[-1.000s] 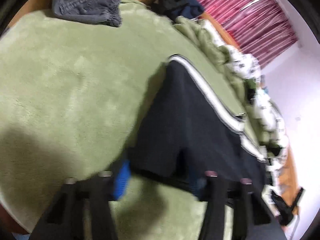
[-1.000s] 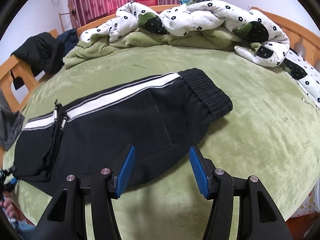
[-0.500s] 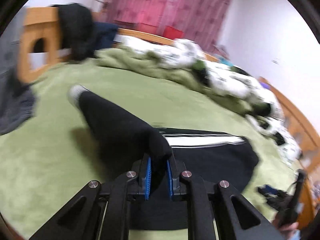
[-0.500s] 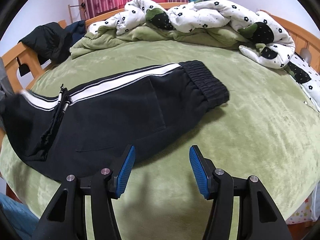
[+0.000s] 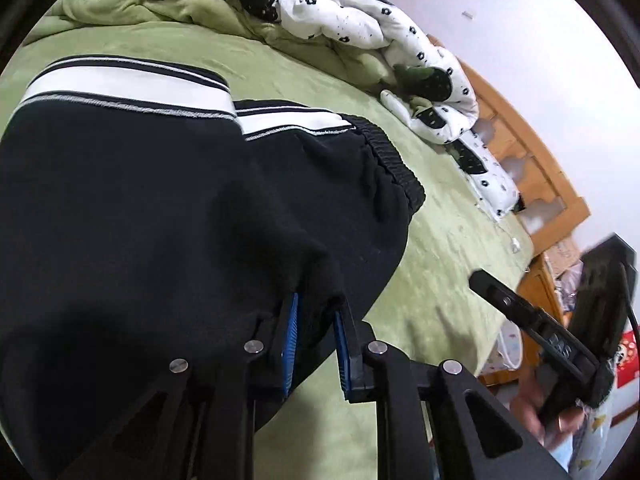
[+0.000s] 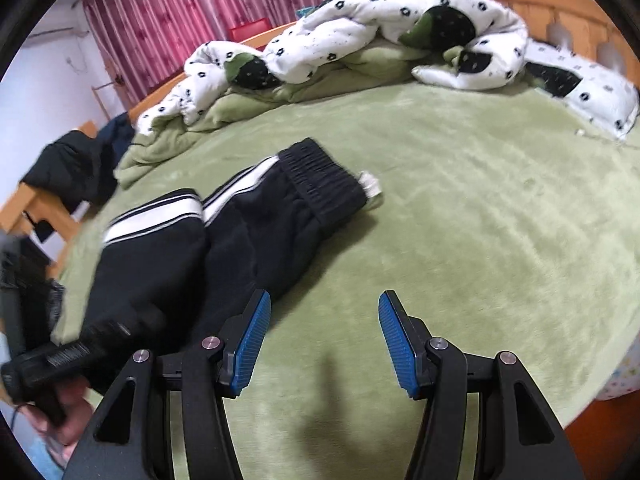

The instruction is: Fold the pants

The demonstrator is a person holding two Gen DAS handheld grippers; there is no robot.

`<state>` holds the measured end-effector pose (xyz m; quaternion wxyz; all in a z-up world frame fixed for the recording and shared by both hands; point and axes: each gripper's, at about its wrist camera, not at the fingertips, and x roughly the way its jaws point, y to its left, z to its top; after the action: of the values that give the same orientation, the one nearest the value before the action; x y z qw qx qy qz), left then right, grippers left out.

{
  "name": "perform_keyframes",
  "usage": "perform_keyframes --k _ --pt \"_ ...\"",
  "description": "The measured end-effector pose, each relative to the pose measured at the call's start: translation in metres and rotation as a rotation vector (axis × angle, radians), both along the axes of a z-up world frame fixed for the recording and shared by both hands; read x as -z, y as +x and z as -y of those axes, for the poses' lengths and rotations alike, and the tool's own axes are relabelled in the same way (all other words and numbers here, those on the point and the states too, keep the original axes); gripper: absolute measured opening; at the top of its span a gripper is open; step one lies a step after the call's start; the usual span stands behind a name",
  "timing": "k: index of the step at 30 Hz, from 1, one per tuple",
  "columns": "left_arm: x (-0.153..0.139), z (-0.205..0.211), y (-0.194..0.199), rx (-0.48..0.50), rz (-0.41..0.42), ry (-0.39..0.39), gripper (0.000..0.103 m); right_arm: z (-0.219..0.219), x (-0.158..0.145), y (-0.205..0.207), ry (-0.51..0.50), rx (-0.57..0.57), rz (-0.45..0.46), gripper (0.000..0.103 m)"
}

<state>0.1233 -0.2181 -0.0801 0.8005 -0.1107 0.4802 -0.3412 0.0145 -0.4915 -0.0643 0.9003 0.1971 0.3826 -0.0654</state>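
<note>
Left wrist view: close over pants (image 5: pixel 160 200), angled down. Right: farther back. Shared: pants, blanket (image 6: pixel 460 200).

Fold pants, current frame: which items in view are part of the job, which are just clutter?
Job:
- black pants, leg end folded over toward the waistband
- left gripper, shut on pants fabric
- right gripper, open, holding nothing
- green blanket, work surface

Clutter:
- white flowered quilt, bunched at the far edge
- dark jacket on the bed frame
- red curtains
</note>
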Motion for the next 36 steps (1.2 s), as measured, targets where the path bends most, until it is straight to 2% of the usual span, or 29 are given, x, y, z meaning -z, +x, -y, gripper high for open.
perform_keyframes --k 1,2,3,4,5,8,10,11,13,16,17,19,21,24,27,31,36 --pt "-0.004 -0.010 -0.004 0.007 0.016 -0.023 0.027 -0.006 0.000 0.002 -0.003 -0.015 0.002 0.056" --pt "-0.009 -0.023 -0.009 0.021 0.027 -0.055 0.042 -0.014 -0.001 0.005 -0.007 -0.046 0.010 0.056" --pt "-0.017 -0.039 -0.016 0.020 0.046 -0.085 0.049 -0.022 -0.002 0.008 -0.004 -0.072 0.017 0.056" --pt "-0.023 -0.053 -0.021 0.006 0.074 -0.103 0.061 -0.029 -0.003 0.011 0.008 -0.099 0.025 0.056" --pt "-0.029 -0.071 -0.028 -0.017 0.110 -0.113 0.067 -0.037 -0.003 0.015 0.031 -0.133 0.033 0.056" --pt "-0.040 -0.116 -0.049 -0.109 0.188 -0.073 0.069 -0.062 0.000 0.037 0.121 -0.221 0.033 0.056" --pt "-0.040 -0.140 -0.058 -0.182 0.221 0.011 0.071 -0.082 0.006 0.056 0.128 -0.270 0.003 0.056" --pt "-0.037 -0.149 -0.062 -0.211 0.229 0.061 0.072 -0.094 0.011 0.067 0.099 -0.283 -0.022 0.056" --pt "-0.023 -0.164 -0.066 -0.245 0.210 0.135 0.072 -0.110 0.021 0.082 0.058 -0.289 -0.059 0.056" --pt "0.001 -0.180 -0.068 -0.256 0.139 0.154 0.072 -0.127 0.041 0.106 0.066 -0.313 -0.140 0.056" --pt "0.009 -0.180 -0.070 -0.262 0.127 0.148 0.072 -0.131 0.048 0.114 0.075 -0.324 -0.164 0.053" --pt "0.019 -0.175 -0.070 -0.265 0.125 0.156 0.072 -0.138 0.053 0.125 0.081 -0.334 -0.180 0.026" --pt "0.026 -0.169 -0.069 -0.280 0.134 0.159 0.072 -0.141 0.038 0.126 0.068 -0.342 -0.135 0.017" --pt "0.029 -0.156 -0.063 -0.288 0.152 0.123 0.072 -0.137 -0.003 0.117 0.064 -0.358 0.013 0.017" --pt "0.033 -0.138 -0.048 -0.303 0.127 0.098 0.072 -0.125 -0.039 0.112 0.070 -0.369 0.112 0.017" --pt "0.041 -0.115 -0.042 -0.353 0.141 0.127 0.072 -0.107 -0.060 0.116 0.042 -0.361 0.174 0.016" --pt "0.039 -0.097 -0.043 -0.407 0.156 0.163 0.072 -0.061 -0.065 0.121 0.028 -0.323 0.199 0.016"
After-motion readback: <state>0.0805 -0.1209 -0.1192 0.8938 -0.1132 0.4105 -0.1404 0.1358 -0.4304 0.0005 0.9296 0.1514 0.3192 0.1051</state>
